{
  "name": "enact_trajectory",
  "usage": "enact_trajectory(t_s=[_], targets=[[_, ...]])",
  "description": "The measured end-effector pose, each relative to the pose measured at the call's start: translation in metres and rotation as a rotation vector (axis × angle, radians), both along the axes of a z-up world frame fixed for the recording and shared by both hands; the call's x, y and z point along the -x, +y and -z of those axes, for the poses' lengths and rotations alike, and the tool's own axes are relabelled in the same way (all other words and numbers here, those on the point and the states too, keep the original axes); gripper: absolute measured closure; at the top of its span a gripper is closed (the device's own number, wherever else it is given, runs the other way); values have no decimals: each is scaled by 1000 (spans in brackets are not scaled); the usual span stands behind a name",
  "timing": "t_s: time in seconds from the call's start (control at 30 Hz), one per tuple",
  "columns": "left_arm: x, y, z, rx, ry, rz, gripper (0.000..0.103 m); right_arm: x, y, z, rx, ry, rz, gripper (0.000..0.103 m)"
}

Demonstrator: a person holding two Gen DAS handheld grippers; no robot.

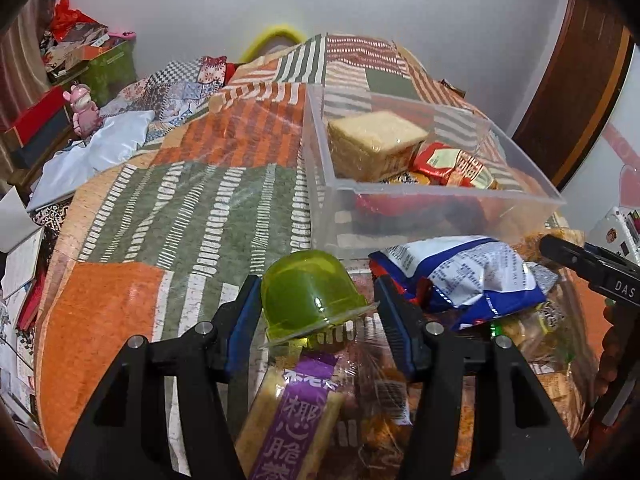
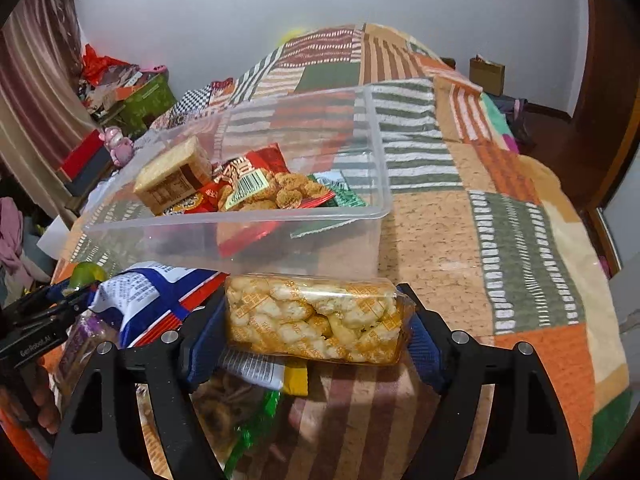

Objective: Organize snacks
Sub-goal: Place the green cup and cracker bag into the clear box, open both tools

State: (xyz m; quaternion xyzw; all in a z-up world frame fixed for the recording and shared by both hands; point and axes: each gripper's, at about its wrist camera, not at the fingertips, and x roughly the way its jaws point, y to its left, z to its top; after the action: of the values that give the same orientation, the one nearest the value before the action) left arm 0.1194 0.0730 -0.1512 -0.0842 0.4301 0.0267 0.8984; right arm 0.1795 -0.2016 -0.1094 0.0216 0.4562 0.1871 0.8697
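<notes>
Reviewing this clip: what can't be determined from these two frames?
- Left wrist view: the clear bin's lower contents blur behind its frosted wall.
- Left wrist view: whether both fingers touch the green jelly cup; a gap shows at one side.
- Right wrist view: the green-edged packet is covered by the puffed snack pack.

The right gripper [image 2: 316, 320] clamps a clear packet of pale puffed snacks [image 2: 314, 316] crosswise between its blue-padded fingers [image 2: 206, 336], above a patchwork bed [image 2: 500, 200]. Just beyond stands a clear plastic bin [image 2: 248, 220] holding a wrapped cake block [image 2: 172, 178] and a red packet of fried bites [image 2: 272, 184]. To the left lie a blue-and-white bag [image 2: 148, 296] and the left gripper [image 2: 52, 300].
</notes>
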Motion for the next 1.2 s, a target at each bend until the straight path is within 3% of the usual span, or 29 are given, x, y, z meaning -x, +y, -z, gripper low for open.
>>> enact_trajectory(t_s=[0.43, 0.73, 1.2], targets=[[18, -4, -48, 15, -121, 2, 46, 11, -11, -45, -40, -112, 17, 27], [3, -12, -75, 30, -196, 37, 46, 8, 0, -61, -55, -173, -7, 27], [-52, -24, -63, 53, -178, 71, 46, -23, 26, -47, -49, -156, -47, 27]])
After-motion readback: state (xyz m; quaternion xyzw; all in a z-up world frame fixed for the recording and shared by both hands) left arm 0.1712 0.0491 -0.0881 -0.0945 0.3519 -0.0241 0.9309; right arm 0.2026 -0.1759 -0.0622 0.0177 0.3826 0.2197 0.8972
